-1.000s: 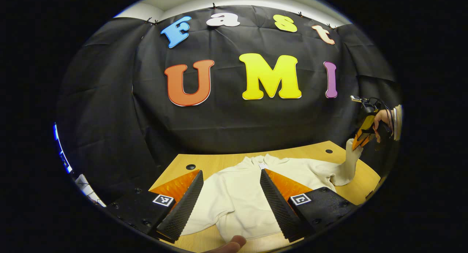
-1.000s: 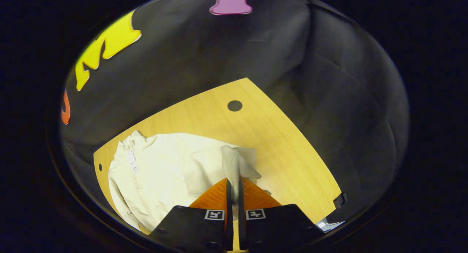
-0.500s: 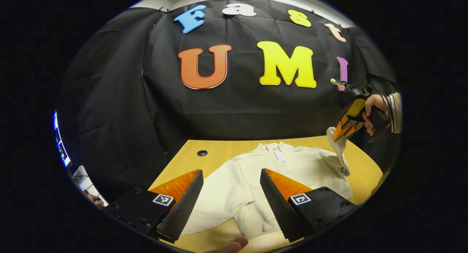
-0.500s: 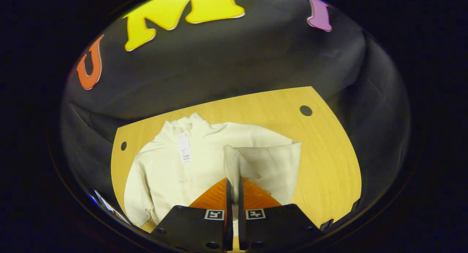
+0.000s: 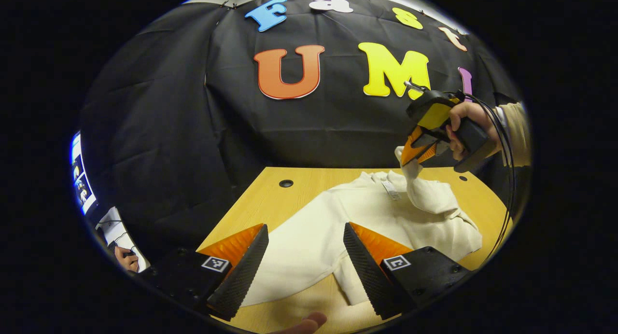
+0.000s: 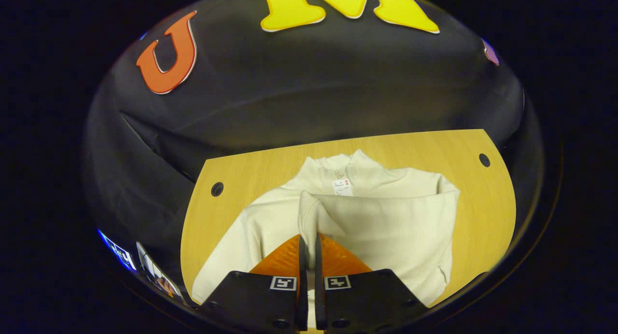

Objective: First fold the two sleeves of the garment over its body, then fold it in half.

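The right hand-held gripper (image 6: pixel 307 242), clamped on a sleeve (image 6: pixel 309 213) cuff, holds it above the garment (image 6: pixel 386 228) body on the table (image 6: pixel 231 170). The left hand-held gripper (image 5: pixel 304 257), fingers apart, hovers near the other sleeve (image 5: pixel 289 257).

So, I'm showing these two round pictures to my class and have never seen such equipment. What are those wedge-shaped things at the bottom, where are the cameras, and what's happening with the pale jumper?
No robot here: a person holds a hand tool with two fingers in each hand, and a camera rides on each tool. In the left gripper view, the left gripper hangs open above a cream garment lying on a wooden table. Farther off, a hand holds the right gripper. In the right gripper view, its fingers pinch the sleeve cuff, lifted over the garment's body.
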